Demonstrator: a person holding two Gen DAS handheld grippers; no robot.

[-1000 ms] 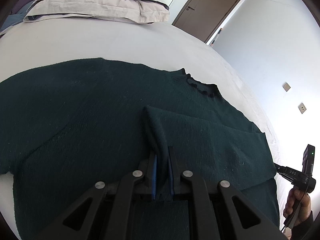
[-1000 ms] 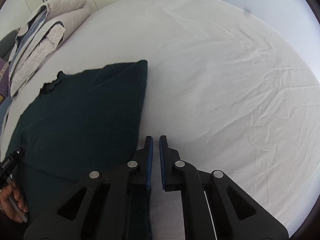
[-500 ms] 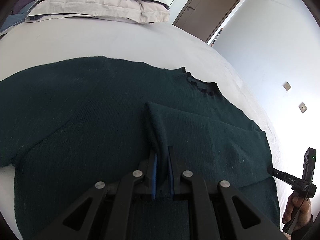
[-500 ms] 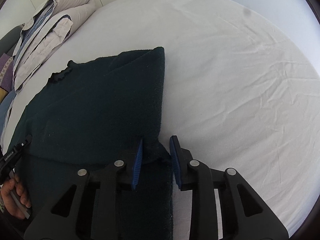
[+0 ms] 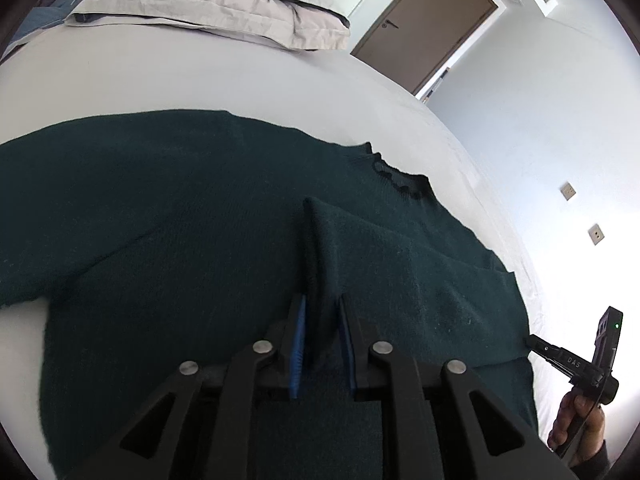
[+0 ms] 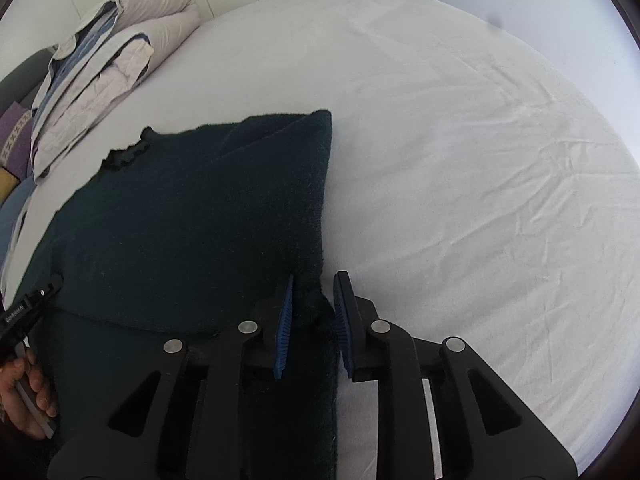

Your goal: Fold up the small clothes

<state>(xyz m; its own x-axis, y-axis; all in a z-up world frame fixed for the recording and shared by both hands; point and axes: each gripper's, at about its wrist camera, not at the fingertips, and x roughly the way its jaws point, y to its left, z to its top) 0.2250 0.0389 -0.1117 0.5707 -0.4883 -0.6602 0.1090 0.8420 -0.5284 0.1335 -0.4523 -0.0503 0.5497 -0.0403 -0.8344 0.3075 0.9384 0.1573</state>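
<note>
A dark green knit sweater [image 5: 180, 216] lies spread on a white bed, its frilled collar [image 5: 400, 176] at the far side. One sleeve is folded across the body. My left gripper [image 5: 322, 308] is shut on the folded sleeve's cuff end [image 5: 320, 248], which rises as a ridge from between the blue pads. In the right wrist view the sweater [image 6: 192, 224] fills the left half. My right gripper [image 6: 314, 284] is open, its jaws on either side of the sweater's folded right edge [image 6: 324, 200].
The white bed sheet [image 6: 480, 160] stretches to the right. Folded duvets and pillows [image 5: 208, 4] lie at the head of the bed, also in the right wrist view [image 6: 100, 72]. A brown door [image 5: 424, 28] stands beyond.
My right gripper has opened and moved left onto the sweater's folded edge. The left gripper stays shut on the sleeve and has barely moved.
</note>
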